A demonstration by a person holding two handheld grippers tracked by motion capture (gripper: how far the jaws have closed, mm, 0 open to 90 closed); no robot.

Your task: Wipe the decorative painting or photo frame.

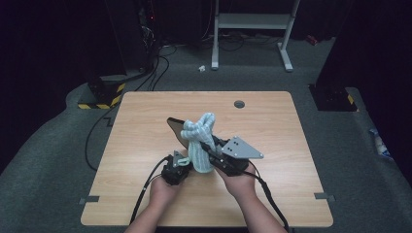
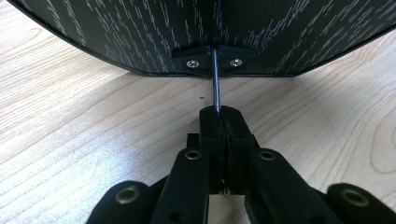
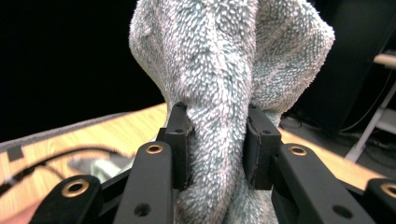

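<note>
You sit at a wooden desk (image 1: 145, 194), your forearms coming in over its near edge. Your left gripper (image 2: 218, 116) has its jaws pressed tightly together on a thin metal rod (image 2: 215, 79). That rod runs up into a small black bracket with two screws, fixed to the edge of a dark panel (image 2: 140, 32) streaked with fine pale lines. In the high view the panel (image 1: 176, 127) stands tilted near the middle of the desk, and your left gripper (image 1: 176, 167) sits just below it, closer to the near edge, with its cable trailing back past your left hand (image 1: 163, 189).

Your right gripper (image 3: 217, 144) pinches a pale blue-green terry towel (image 3: 219, 70). Both pads press into the bunched cloth, which bulges above and below the jaws. In the high view the towel (image 1: 200, 141) rises in a twisted bundle just beside the panel, its top flopping over the panel's upper edge; whether cloth and panel touch cannot be told. Your right gripper (image 1: 214, 148), with its grey three-cornered plate, points up and away from you, held in your right hand (image 1: 240, 182) near the desk's middle.

A small round grey hole (image 1: 239, 104) sits near the far edge of the desk.
</note>
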